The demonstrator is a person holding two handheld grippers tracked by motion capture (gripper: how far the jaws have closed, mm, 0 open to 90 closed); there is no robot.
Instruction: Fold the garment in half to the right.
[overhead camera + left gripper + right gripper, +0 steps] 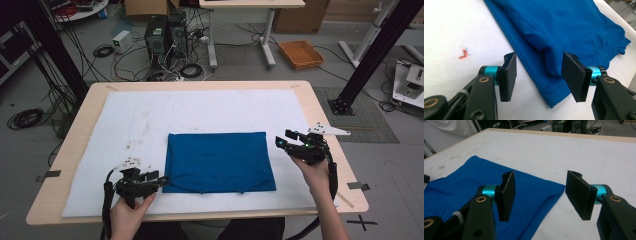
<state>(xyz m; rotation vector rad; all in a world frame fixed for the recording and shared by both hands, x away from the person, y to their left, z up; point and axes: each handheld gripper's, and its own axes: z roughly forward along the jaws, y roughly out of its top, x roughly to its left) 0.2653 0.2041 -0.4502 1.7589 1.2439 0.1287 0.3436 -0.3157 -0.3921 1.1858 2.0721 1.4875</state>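
Observation:
A blue folded cloth (220,161) lies flat on the white mat (150,115), near the table's front. My left gripper (162,180) sits low at the cloth's near left corner. In the left gripper view its jaws stand apart on either side of that corner (554,82), and the pads (510,72) do not press on the fabric. My right gripper (281,142) hovers by the cloth's far right corner. In the right gripper view it (540,192) is open above the corner of the cloth (461,192), with nothing between the jaws.
The wooden table (70,145) carries the white mat, which has faint stains and a small orange mark (463,53). Tape strips (48,175) sit on the table's edges. Beyond the table are cables, computers (162,35), another desk and an orange tray (301,53) on the floor.

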